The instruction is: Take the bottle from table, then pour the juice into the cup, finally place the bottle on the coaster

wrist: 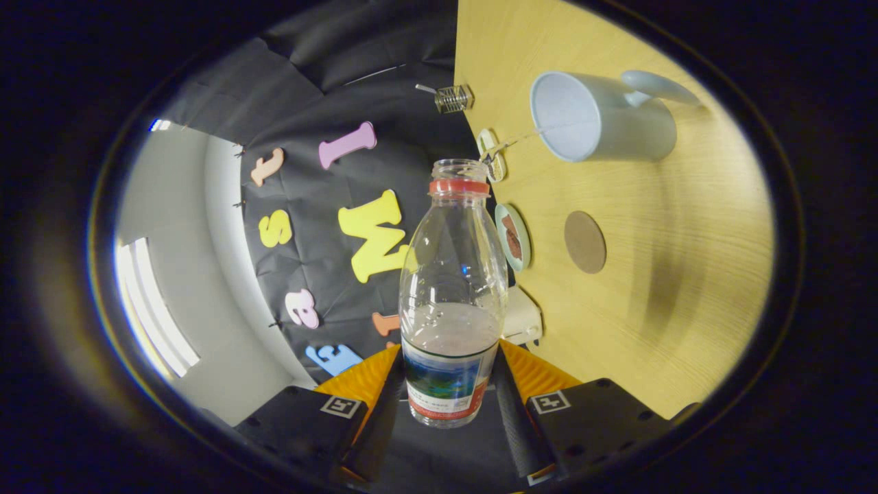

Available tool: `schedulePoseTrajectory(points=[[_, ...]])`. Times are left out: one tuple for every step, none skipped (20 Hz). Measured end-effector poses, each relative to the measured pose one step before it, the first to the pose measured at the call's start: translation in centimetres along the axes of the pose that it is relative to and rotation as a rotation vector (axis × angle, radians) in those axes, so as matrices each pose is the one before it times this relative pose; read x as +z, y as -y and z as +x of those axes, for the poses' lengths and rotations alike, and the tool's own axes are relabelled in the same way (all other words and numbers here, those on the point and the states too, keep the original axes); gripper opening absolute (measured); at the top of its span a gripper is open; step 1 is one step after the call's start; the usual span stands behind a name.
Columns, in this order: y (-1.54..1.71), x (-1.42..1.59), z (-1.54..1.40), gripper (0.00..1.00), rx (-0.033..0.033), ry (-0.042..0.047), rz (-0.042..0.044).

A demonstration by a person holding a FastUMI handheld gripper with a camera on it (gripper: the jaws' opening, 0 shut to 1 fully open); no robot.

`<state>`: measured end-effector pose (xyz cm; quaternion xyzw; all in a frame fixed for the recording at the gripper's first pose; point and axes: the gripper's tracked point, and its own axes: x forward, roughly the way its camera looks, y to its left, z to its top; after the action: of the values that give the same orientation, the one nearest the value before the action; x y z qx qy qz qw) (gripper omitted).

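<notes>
My gripper [447, 394] is shut on a clear plastic bottle [449, 274], both fingers pressing on its labelled base. The bottle is uncapped, with a red ring at the neck and pale liquid just above the label. The view is rolled, so the wooden table [686, 309] stands to the right of the bottle. A pale blue mug [603, 116] with a handle stands on the table beyond the bottle's mouth, its opening facing the bottle's side. A thin pale stream [521, 137] runs from beside the mouth into the mug. A round brown coaster [585, 241] lies on the table, nearer to me than the mug.
A small round dish with a teal rim [513, 237] sits at the table's edge beside the bottle's shoulder. A white object [490, 154] and a metal coil [453, 98] lie farther along that edge. A white block [523, 319] is near the fingers. The booth's black cloth wall is behind.
</notes>
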<state>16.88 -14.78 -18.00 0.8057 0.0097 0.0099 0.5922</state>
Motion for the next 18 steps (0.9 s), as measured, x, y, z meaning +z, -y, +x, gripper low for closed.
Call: schedulePoseTrajectory(points=[[-0.123, 0.004, 0.005, 0.75, 0.00383, 0.00099, 0.00552], [-0.154, -0.021, 0.036, 0.75, 0.00618, 0.00330, 0.00707], [-0.063, -0.044, 0.088, 0.75, 0.00074, 0.00060, 0.00576], [-0.151, -0.007, -0.035, 0.75, 0.00176, 0.00018, 0.00371], [-0.064, 0.060, 0.014, 0.75, 0.00202, 0.00199, 0.00483], [-0.153, -0.117, 0.107, 0.75, 0.00310, -0.00013, 0.00438], [-0.098, 0.015, -0.199, 0.75, 0.00276, -0.00153, 0.00437], [-0.139, -0.054, -0.013, 0.74, 0.00296, -0.00223, 0.00461], [-0.066, 0.005, -0.048, 0.75, 0.00221, -0.00058, 0.00460], [-0.192, -0.035, -0.015, 0.75, 0.00206, 0.00107, 0.00559], [-0.060, 0.008, -0.014, 0.75, -0.00084, 0.00313, 0.00565], [-0.176, -0.051, 0.182, 0.75, -0.00060, 0.00302, 0.00650], [-0.083, 0.022, -0.023, 0.75, 0.00060, -0.00010, 0.00533], [-0.035, 0.037, -0.029, 0.75, -0.00212, 0.00311, 0.00129], [0.061, 0.012, 0.026, 0.75, -0.00241, 0.00187, 0.00285], [-0.066, -0.183, 0.161, 0.75, -0.00374, -0.00090, 0.00386], [-0.014, -0.122, 0.026, 0.75, -0.00409, -0.00441, 0.00674], [-0.168, 0.017, -0.045, 0.75, -0.00104, 0.00021, 0.00970]])
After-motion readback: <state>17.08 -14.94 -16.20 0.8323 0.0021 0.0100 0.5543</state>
